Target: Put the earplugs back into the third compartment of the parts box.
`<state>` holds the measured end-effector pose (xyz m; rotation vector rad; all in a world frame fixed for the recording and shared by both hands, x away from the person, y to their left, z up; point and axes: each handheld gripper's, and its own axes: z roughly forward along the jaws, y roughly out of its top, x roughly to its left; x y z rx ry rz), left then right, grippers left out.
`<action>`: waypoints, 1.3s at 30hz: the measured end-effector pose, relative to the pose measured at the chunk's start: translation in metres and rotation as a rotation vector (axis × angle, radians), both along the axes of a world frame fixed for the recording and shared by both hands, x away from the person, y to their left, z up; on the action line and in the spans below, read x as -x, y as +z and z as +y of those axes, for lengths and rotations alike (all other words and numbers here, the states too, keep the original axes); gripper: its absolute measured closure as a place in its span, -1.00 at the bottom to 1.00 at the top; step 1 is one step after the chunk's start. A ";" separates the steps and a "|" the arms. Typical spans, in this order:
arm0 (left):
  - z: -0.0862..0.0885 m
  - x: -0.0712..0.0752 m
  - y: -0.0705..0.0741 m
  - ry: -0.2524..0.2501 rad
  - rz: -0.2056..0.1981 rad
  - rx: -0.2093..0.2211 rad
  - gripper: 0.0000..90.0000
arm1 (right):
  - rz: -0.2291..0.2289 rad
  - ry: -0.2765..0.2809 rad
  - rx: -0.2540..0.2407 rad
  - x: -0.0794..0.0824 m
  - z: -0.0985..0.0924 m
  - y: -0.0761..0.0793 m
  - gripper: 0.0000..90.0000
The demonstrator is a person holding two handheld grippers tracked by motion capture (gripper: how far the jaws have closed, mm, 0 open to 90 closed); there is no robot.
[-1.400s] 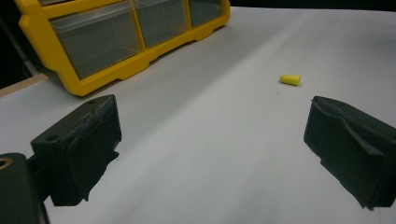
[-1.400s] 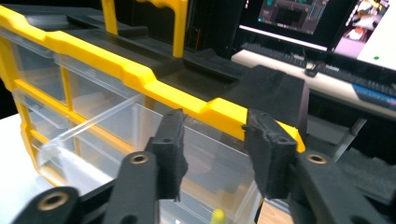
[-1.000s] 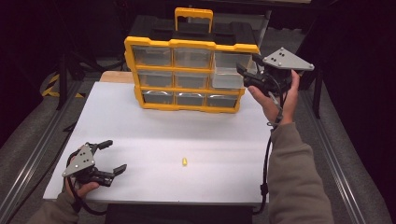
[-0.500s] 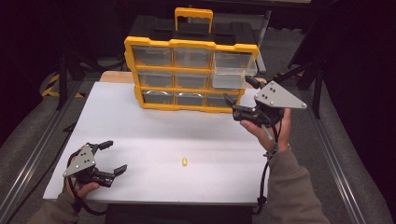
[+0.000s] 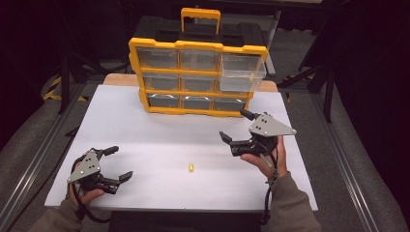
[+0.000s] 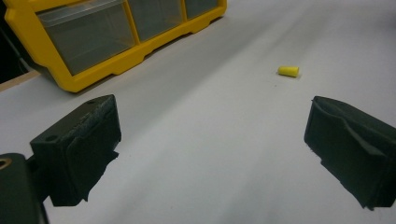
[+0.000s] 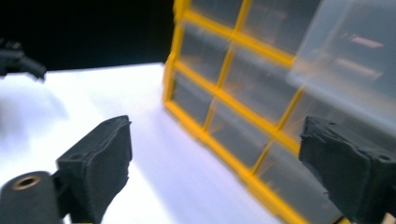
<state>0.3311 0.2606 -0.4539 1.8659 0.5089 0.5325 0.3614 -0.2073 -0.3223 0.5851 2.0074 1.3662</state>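
Note:
A yellow organizer [image 5: 196,77] with clear drawers stands at the back of the white table [image 5: 145,125]. Its top right drawer [image 5: 241,72] is pulled out. A small yellow piece [image 5: 191,167] lies on the table near the front. My right gripper [image 5: 234,125] hovers right of the piece and in front of the organizer; its jaws have just been opening and nothing is between them. In the right gripper view the drawer [image 7: 345,51] sits up and to the right of the right gripper [image 7: 215,172]. My left gripper [image 5: 120,162] rests open at the front left, with the piece [image 6: 288,71] ahead of it.
Dark stands and metal rails flank the table on both sides. The organizer's yellow handle [image 5: 200,14] rises at the back. A wooden edge [image 5: 118,79] shows behind the white surface. In the left gripper view the organizer's lower corner [image 6: 93,46] is at the upper left.
My right gripper has come down and back from the organizer's top right drawer towards the table's front, and its jaws stand wider. The left gripper has not moved.

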 end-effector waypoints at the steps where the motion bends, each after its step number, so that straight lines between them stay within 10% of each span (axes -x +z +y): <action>1: 0.000 0.000 0.000 -0.001 0.000 0.002 -0.89 | 0.008 0.005 0.005 -0.001 0.001 -0.005 -0.78; 12: 0.001 0.000 0.000 -0.002 0.002 0.002 -0.89 | 0.106 0.079 0.029 -0.004 0.013 -0.041 -0.80; 39: 0.001 0.000 0.000 0.000 -0.002 0.003 -0.92 | 0.367 0.294 0.295 -0.021 0.072 -0.117 -0.51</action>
